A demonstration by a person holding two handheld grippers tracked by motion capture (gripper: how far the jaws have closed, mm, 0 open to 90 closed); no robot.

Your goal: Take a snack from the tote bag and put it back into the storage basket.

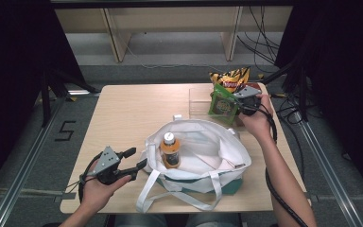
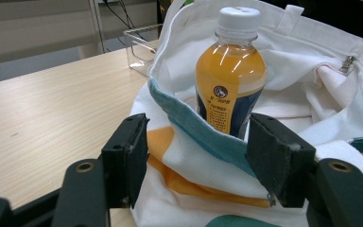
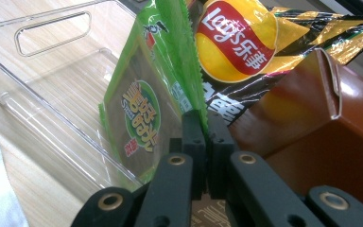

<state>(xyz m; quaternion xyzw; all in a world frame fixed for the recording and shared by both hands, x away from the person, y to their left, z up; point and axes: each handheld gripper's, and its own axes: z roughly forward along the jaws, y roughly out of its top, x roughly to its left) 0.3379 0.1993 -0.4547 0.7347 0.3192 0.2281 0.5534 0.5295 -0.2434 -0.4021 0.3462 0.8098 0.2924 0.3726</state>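
Green packet point(image 3: 144, 113) is sitting pinched between the right gripper point(image 3: 203, 124) jaws, which are pressed fully together on its crimped edge, probably so it hangs clear of the clear bin point(image 3: 66, 90) wall for lifting out toward the bag. Behind the jaws a yellow chip bag point(image 3: 236, 42) is leaning, and to their right a brown box point(image 3: 331, 127) is standing. Bin itself is looking otherwise bare on the near side of the packet. Left gripper point(image 2: 196, 158) is waiting with jaws wide apart, straddling the tote point(image 2: 312, 71) rim without pressing it, seemingly placed to steady or spread the mouth. Just beyond those jaws, inside the tote, an orange bottle point(image 2: 229, 75) is standing upright, cap on. Tote is lying open on the table point(image 1: 123, 109).
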